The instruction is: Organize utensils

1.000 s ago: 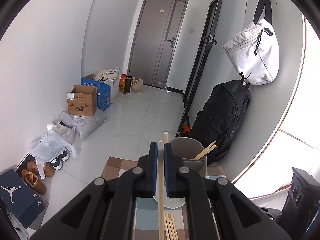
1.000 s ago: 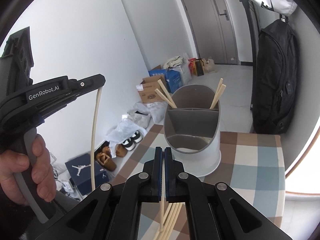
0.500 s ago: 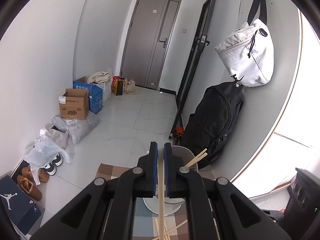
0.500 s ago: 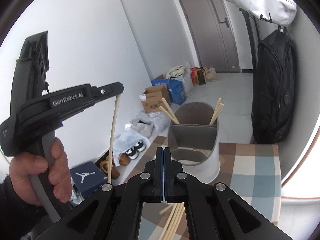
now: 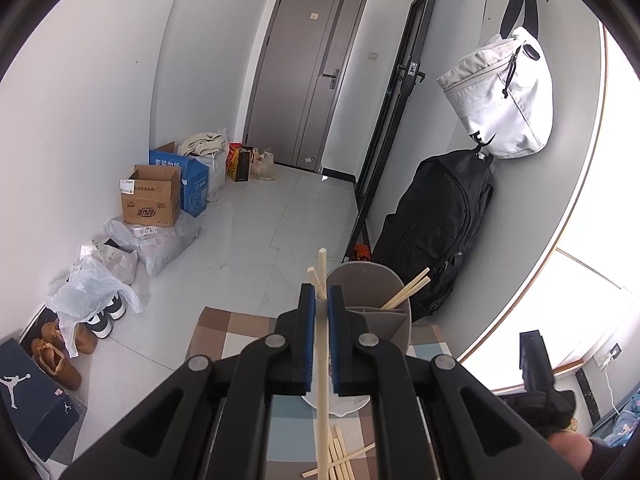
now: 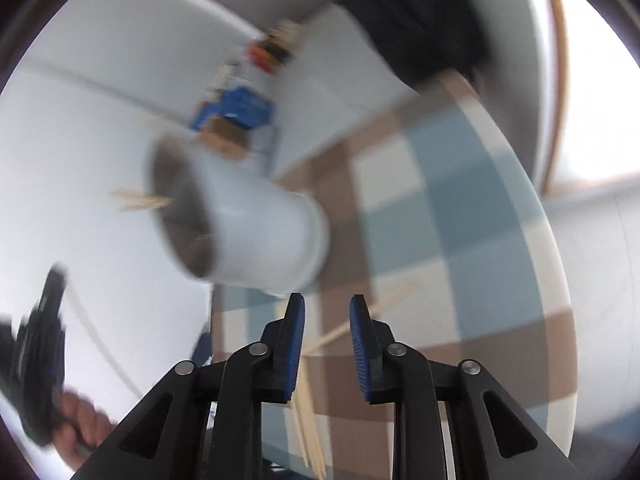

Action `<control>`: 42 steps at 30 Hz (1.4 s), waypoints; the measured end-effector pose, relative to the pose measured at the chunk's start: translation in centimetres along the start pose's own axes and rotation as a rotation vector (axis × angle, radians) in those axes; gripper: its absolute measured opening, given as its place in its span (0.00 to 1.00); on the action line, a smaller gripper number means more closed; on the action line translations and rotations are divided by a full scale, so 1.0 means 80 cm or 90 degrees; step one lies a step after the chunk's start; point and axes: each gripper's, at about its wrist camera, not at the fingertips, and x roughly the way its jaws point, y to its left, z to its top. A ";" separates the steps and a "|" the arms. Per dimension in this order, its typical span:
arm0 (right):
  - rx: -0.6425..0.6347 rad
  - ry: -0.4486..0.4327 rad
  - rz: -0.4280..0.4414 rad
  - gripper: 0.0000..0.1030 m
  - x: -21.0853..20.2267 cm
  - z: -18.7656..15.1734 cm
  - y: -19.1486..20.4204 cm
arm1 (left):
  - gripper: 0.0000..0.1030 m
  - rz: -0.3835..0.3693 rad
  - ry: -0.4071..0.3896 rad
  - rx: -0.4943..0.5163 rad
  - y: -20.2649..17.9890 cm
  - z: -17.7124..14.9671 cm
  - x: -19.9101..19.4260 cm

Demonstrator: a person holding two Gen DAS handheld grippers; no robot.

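Observation:
My left gripper (image 5: 321,292) is shut on one pale wooden chopstick (image 5: 322,360), which stands upright between the blue pads, in front of the grey divided utensil holder (image 5: 372,292). Chopsticks (image 5: 404,294) lean in the holder. Several loose chopsticks (image 5: 338,456) lie on the checked tablecloth below. The right wrist view is blurred by motion and tilted. There my right gripper (image 6: 326,304) hangs over the loose chopsticks (image 6: 308,420); its jaws are opening and nothing is between the pads. The holder (image 6: 256,232) is up and to the left of it.
The checked tablecloth (image 6: 460,240) covers a small table. A black backpack (image 5: 436,240) and a white bag (image 5: 500,100) hang on the wall to the right. Boxes, bags and shoes line the floor at the left (image 5: 148,200). A person's hand (image 6: 80,420) grips the left tool.
The right wrist view has rolled and dipped toward the table, and its jaws, shut before, now stand apart. The left gripper keeps its hold on the chopstick and has hardly moved.

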 end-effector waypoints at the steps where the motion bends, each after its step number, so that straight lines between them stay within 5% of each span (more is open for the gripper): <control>1: 0.027 0.010 -0.008 0.23 0.010 0.005 -0.013 | 0.02 -0.001 0.001 0.002 0.001 -0.001 0.001; 7: 0.052 0.042 -0.071 0.23 0.042 0.023 -0.014 | 0.02 -0.007 -0.002 -0.005 0.009 0.000 0.001; 15: 0.045 0.069 -0.224 0.19 0.059 0.028 0.007 | 0.02 -0.013 -0.006 -0.016 0.019 0.000 -0.001; 17: 0.025 0.070 -0.272 0.06 0.061 0.028 0.011 | 0.02 -0.015 -0.004 -0.025 0.022 -0.001 -0.001; 25: -0.026 0.076 -0.281 0.00 0.056 0.017 0.008 | 0.02 -0.019 -0.005 -0.043 0.029 0.000 -0.008; 32: 0.092 0.057 -0.161 0.03 0.036 0.024 -0.024 | 0.02 -0.021 0.002 -0.056 0.033 0.000 -0.006; 39: 0.114 0.068 -0.244 0.09 0.047 0.039 -0.017 | 0.02 -0.026 -0.007 -0.068 0.036 0.001 -0.010; 42: 0.079 0.071 -0.274 0.29 0.054 0.034 0.000 | 0.02 -0.027 -0.012 -0.072 0.040 0.004 -0.012</control>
